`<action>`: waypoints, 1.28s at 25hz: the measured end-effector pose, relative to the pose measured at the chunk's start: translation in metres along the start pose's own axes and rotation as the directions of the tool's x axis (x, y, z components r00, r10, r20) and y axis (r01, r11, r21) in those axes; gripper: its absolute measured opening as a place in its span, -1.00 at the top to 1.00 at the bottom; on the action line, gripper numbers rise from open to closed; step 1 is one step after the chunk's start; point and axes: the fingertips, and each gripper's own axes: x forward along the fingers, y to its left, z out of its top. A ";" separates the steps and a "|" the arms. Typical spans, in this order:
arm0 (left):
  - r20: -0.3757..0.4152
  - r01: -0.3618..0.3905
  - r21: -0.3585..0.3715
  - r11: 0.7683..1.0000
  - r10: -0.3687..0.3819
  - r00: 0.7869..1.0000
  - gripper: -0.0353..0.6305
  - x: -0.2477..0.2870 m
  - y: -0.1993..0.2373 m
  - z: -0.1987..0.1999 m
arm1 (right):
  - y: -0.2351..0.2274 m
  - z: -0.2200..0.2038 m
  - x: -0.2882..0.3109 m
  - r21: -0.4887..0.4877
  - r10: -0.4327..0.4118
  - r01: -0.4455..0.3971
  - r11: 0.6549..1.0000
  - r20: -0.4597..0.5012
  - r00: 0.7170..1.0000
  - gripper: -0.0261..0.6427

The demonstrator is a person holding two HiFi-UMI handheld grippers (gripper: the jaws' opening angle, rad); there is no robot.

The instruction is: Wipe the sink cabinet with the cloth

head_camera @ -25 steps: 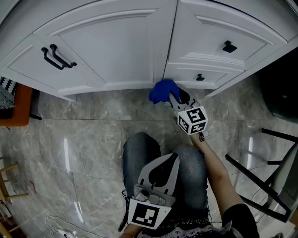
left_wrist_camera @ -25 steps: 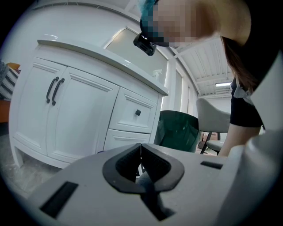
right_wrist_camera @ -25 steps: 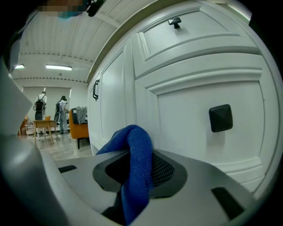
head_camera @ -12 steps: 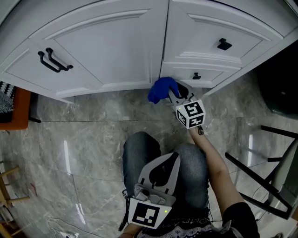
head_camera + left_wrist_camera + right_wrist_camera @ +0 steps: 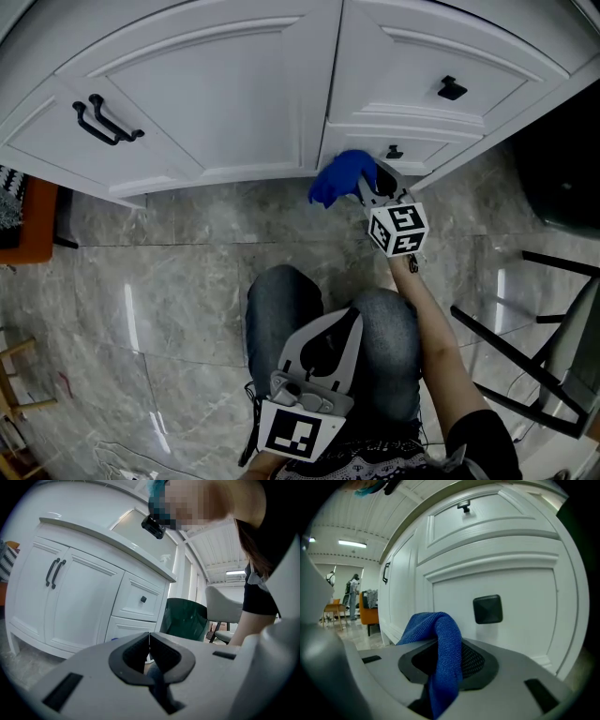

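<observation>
Your right tongs point(image 5: 366, 184), clenching the cloth point(image 5: 339, 176), have slid right onto the cabinet's point(image 5: 234, 94) lower drawer point(image 5: 427, 148), advancing the wipe; left tongs point(image 5: 149, 638) closed, empty.

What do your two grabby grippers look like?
The left gripper and right gripper are pale grey plastic with black ridged pads inside. Each carries a white cube printed with black square markers. The person wears jeans and a black short-sleeved top.

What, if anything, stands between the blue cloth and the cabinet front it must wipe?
Nothing visible does. The blue cloth, clamped in the jaws of the right gripper, sits close before the lower drawer front of the white cabinet, beside the black knob.
</observation>
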 end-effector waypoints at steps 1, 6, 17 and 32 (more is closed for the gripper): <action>0.001 0.004 -0.003 1.000 -0.004 1.000 0.88 0.000 -0.001 0.000 | -0.005 -0.001 -0.002 0.002 -0.011 0.011 1.000 -0.003 1.000 0.58; 0.003 0.020 -0.009 1.000 -0.020 1.000 0.88 0.003 -0.004 0.001 | -0.020 -0.002 -0.010 -0.016 -0.044 0.043 0.999 -0.010 0.999 0.58; -0.007 0.034 -0.006 0.999 -0.034 0.999 0.88 0.009 -0.010 -0.002 | -0.049 -0.004 -0.026 -0.023 -0.103 0.103 0.994 -0.007 0.995 0.58; -0.018 0.076 -0.005 0.997 -0.076 0.997 0.88 0.018 -0.022 -0.005 | -0.131 -0.010 -0.073 0.032 -0.315 0.315 0.949 -0.004 0.949 0.58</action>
